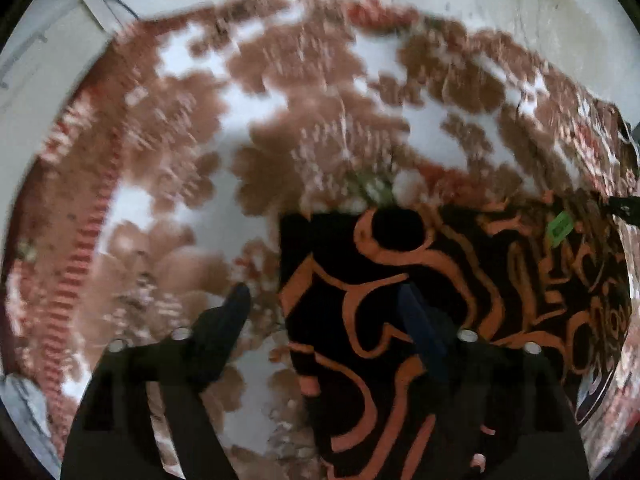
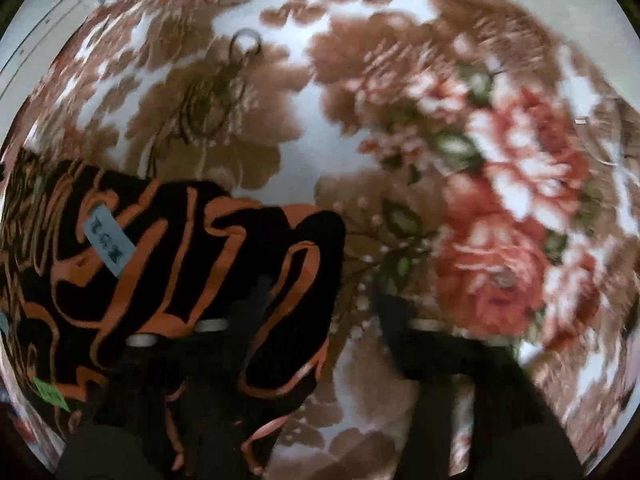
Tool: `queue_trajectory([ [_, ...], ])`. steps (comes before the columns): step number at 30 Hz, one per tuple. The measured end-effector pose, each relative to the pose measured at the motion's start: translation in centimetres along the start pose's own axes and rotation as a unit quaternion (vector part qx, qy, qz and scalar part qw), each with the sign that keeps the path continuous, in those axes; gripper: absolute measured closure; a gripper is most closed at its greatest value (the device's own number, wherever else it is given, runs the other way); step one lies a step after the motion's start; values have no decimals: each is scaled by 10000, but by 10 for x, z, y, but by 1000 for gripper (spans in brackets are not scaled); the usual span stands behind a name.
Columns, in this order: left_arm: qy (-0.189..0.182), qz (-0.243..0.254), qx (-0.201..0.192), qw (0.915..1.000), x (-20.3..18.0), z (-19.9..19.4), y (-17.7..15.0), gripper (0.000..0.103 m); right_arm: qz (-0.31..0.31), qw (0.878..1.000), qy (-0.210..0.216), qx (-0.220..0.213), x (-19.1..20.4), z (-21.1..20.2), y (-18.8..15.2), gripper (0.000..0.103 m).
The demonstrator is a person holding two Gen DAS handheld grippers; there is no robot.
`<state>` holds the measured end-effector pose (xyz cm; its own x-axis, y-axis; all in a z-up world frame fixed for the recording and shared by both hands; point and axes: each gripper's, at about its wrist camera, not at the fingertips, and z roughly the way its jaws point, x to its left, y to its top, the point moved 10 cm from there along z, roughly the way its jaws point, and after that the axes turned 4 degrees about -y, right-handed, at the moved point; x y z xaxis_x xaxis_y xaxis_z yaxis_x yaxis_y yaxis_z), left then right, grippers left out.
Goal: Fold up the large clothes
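A black garment with orange line patterns [image 1: 460, 288] lies on a floral blanket [image 1: 280, 100]. In the left wrist view it fills the lower right. My left gripper [image 1: 324, 292] is open over the garment's left edge: one finger over the blanket, the other over the cloth. In the right wrist view the garment [image 2: 160, 272] lies at the lower left, with a pale blue tag [image 2: 108, 240] on it. My right gripper [image 2: 320, 284] is open over the garment's right edge, its left finger over the cloth, its right finger over the blanket [image 2: 400, 140]. Both views are blurred.
The brown, white and pink flowered blanket covers the whole surface. A green tag [image 1: 559, 229] sits on the garment at the right, another shows in the right wrist view [image 2: 50, 394]. A thin ring with a cord [image 2: 245, 46] lies on the blanket. Pale floor [image 1: 48, 40] shows beyond the blanket's edge.
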<state>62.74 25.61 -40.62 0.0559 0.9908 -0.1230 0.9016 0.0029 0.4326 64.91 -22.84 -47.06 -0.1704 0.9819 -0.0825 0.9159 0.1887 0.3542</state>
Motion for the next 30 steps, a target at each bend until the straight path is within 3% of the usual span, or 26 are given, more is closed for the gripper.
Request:
queue_trajectory([
  [2,119,-47,-312,9994,-8,-27,1,20,224,9996,43,-172,6,-19,1,14],
  [6,-168,-192,-641,9976,-50,-60,-12,14,493,9970,176,-569,38,-66,-7,6],
  [10,-372,-368,-663,9964,-104,-50,-44,12,573,9940,439,-820,99,-80,-21,5],
  [12,-229,-227,-700,9970,-128,-33,-60,11,426,9944,189,-953,133,-74,-32,5],
  [14,206,-70,-597,9980,-141,-16,-73,11,256,9951,-321,-902,153,-58,-49,5],
  [16,246,118,-618,9977,-156,-8,-78,11,154,9943,-674,-810,161,-42,-64,5],
  [21,282,287,-197,9990,-149,20,-102,10,275,9933,-762,-824,146,-29,-87,5],
  [24,481,524,-290,9970,-132,15,-108,7,274,9908,-1040,-818,127,-31,-97,5],
  [30,664,495,-267,9962,-103,-9,-117,8,229,9905,-1109,-776,110,-45,-111,5],
])
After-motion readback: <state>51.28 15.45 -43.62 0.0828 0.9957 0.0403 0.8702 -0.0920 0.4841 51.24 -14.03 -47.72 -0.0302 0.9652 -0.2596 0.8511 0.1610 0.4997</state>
